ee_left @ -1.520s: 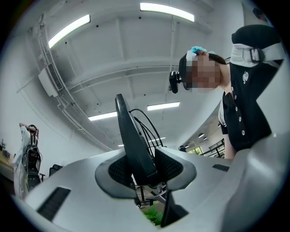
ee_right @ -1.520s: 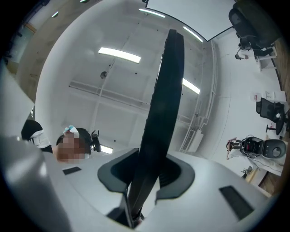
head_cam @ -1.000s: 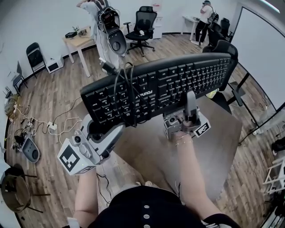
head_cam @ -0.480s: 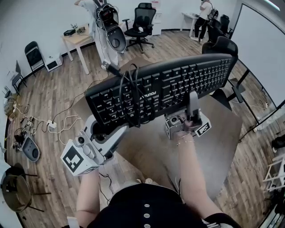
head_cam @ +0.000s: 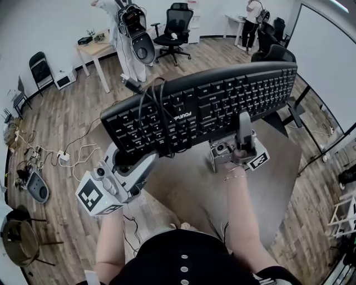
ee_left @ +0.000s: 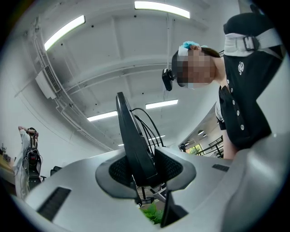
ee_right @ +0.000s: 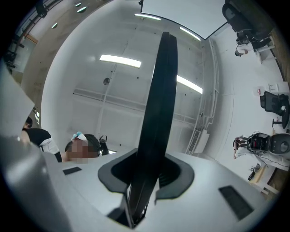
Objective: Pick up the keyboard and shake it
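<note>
My left gripper (head_cam: 129, 160) and right gripper (head_cam: 243, 132) clamp the stiff, light black keyboard's (head_cam: 211, 106) long edge, well apart; its loose cable (head_cam: 159, 114) may flop.

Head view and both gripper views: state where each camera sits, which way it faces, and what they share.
Head view: on the person's head, facing steeply down at the keyboard above a brown tabletop; both forearms, left gripper and right gripper show.
Left gripper view: on the left gripper, facing up at ceiling lights; keyboard edge-on in its jaws; black shirt at right.
Right gripper view: on the right gripper, facing up; keyboard edge-on in its jaws; person's head low left.
Shared: the keyboard.
</note>
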Demonstrator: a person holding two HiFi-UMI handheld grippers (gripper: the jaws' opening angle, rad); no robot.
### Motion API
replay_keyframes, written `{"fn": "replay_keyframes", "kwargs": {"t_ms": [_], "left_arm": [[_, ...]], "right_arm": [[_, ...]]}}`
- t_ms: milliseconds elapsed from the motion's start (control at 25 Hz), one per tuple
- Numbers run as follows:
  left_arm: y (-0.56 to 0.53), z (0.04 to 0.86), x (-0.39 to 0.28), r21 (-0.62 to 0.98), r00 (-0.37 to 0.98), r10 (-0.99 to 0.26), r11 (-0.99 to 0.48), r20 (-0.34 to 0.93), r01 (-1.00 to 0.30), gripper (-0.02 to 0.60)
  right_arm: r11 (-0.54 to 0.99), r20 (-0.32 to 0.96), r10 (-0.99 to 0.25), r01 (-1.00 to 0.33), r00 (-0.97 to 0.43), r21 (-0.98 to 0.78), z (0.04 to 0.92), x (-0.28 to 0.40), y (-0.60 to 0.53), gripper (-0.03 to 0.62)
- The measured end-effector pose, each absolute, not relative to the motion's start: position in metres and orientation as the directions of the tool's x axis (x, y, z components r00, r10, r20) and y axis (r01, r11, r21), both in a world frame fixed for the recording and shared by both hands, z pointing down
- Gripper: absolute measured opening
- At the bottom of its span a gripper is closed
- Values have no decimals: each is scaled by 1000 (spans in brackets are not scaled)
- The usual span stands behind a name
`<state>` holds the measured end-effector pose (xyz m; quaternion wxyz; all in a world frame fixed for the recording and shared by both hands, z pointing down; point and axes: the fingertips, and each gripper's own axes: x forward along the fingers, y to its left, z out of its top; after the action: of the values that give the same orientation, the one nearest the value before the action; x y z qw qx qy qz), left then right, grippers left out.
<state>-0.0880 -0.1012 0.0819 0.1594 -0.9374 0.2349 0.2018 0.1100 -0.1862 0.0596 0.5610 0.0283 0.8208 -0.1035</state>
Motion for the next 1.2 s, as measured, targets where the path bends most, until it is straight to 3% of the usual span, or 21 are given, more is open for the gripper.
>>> {"fn": "replay_keyframes", "kwargs": {"t_ms": [600,1200], "left_arm": [[-118,90,-90,-59,780,-365,-889,-508,-454,141],[-150,113,-81,82,763,-288,-951,-579,-297,152]], "right_arm": [[998,-866,-58,3,-497,-68,23,111,-158,107],[977,-803,-146,-211,-578,-26,17,112,-140,100]]}}
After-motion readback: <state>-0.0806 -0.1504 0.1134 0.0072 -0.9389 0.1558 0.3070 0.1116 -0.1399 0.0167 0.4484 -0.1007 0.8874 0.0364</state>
